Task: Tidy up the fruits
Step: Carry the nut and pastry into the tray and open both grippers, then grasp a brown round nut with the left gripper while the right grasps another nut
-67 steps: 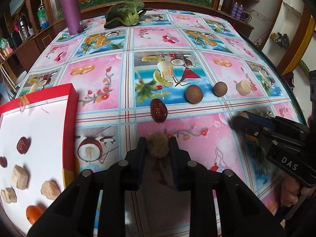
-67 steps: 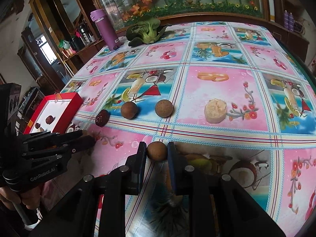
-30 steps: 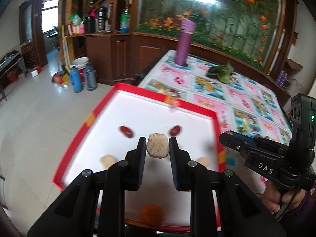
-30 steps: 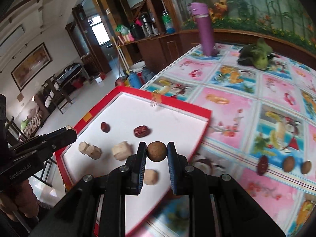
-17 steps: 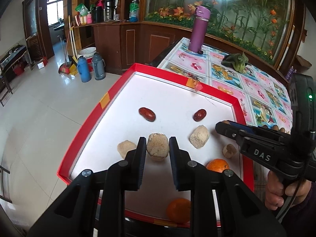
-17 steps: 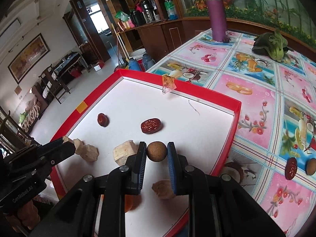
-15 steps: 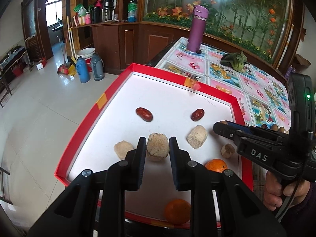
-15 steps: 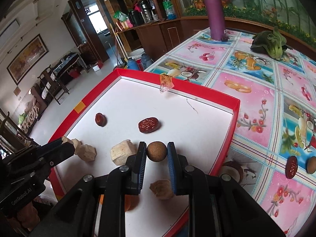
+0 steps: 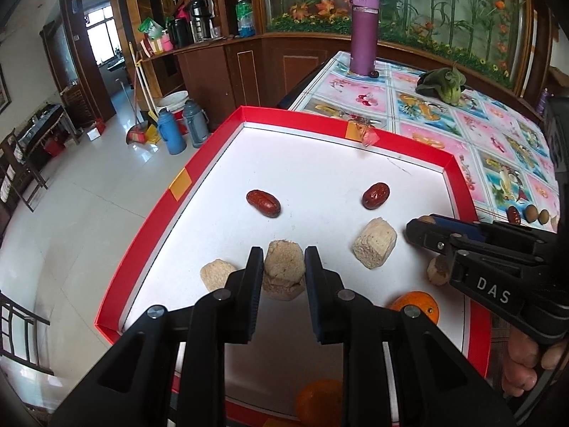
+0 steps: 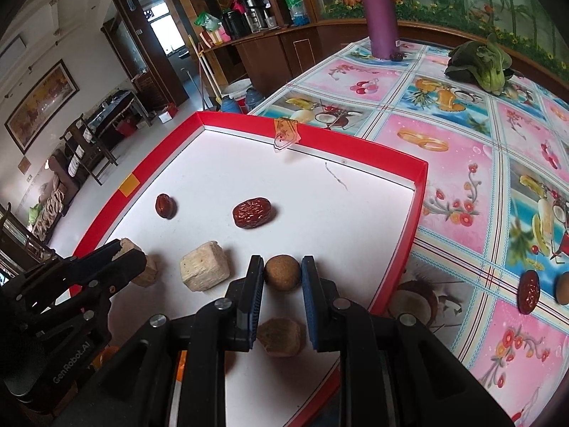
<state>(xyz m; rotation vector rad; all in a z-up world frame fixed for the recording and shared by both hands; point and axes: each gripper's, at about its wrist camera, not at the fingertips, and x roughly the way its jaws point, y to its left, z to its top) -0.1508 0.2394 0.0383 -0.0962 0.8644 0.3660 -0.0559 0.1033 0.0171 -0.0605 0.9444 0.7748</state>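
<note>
My left gripper (image 9: pixel 283 252) is shut on a beige round fruit piece (image 9: pixel 284 267), low over the white floor of the red-rimmed tray (image 9: pixel 177 186). My right gripper (image 10: pixel 282 260) is shut on a small brown round fruit (image 10: pixel 282 273), held over the tray (image 10: pixel 391 293) near its right rim. Two red dates (image 9: pixel 263 203) (image 9: pixel 376 195), a beige cube (image 9: pixel 374 247), a beige lump (image 9: pixel 217 274) and two oranges (image 9: pixel 414 306) lie in the tray. Out on the tablecloth rest another date (image 10: pixel 528 291) and a brown fruit (image 10: pixel 562 288).
The tray overhangs the table's left end, with tiled floor below. A purple bottle (image 10: pixel 382 10) and a green vegetable (image 10: pixel 480 62) stand at the table's far side. A beige chunk (image 10: pixel 281 336) lies under the right gripper. A hand (image 9: pixel 526 366) holds the right gripper's handle.
Both grippers carried their fruit from the tablecloth over to the tray. In the last half second they edged slightly lower and nearer the tray floor, and both stayed shut.
</note>
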